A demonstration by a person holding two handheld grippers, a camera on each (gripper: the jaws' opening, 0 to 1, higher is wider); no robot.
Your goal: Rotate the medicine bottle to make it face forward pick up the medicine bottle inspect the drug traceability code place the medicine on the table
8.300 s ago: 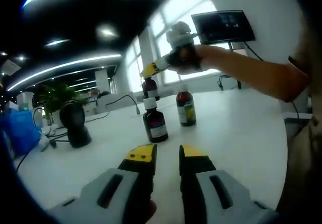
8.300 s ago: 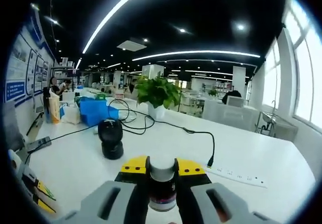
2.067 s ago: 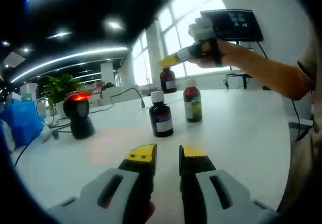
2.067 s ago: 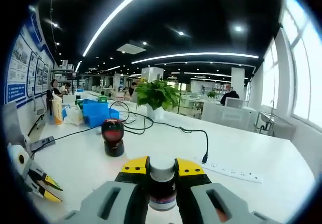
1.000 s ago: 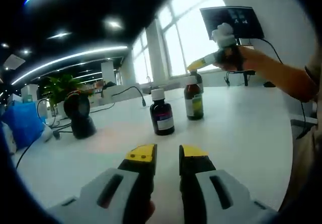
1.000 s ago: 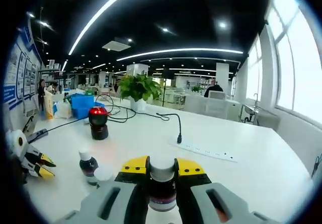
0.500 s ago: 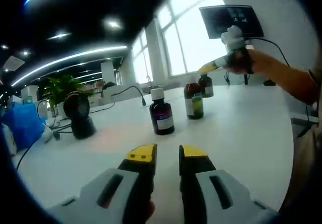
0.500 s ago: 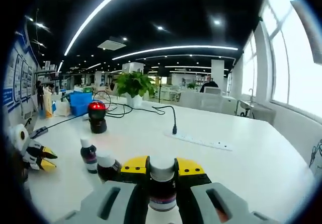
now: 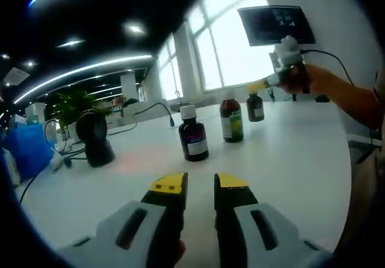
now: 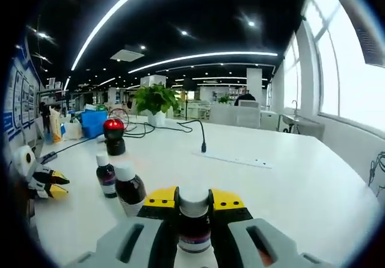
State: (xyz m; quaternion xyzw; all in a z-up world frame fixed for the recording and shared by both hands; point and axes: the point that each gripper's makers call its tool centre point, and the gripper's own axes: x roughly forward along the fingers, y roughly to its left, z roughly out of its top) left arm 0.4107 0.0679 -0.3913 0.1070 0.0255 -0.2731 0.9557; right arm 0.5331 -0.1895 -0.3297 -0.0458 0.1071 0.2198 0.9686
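My right gripper (image 10: 194, 199) is shut on a small brown medicine bottle (image 10: 194, 230) with a white cap and a purple-and-white label. In the left gripper view a hand carries that gripper (image 9: 269, 82) at the right, with the held bottle (image 9: 255, 107) low over the white table (image 9: 289, 159); I cannot tell whether it touches. Two more bottles stand upright mid-table: a white-capped bottle (image 9: 194, 140) and a yellow-green-labelled bottle (image 9: 231, 122). They also stand left of my right jaws, the smaller (image 10: 106, 174) behind the larger (image 10: 130, 190). My left gripper (image 9: 200, 183) hangs open, short of the bottles.
A black barcode scanner (image 9: 90, 138) stands at the left, its red light (image 10: 113, 126) glowing in the right gripper view. A power strip (image 10: 231, 158) and cables lie on the far table. A potted plant (image 10: 153, 99), a blue bin (image 10: 93, 123) and a wall monitor (image 9: 275, 26) are around.
The right gripper has carried its bottle away from the scanner, to the right past the two standing bottles, and lowered it toward the table. My left gripper has stayed still.
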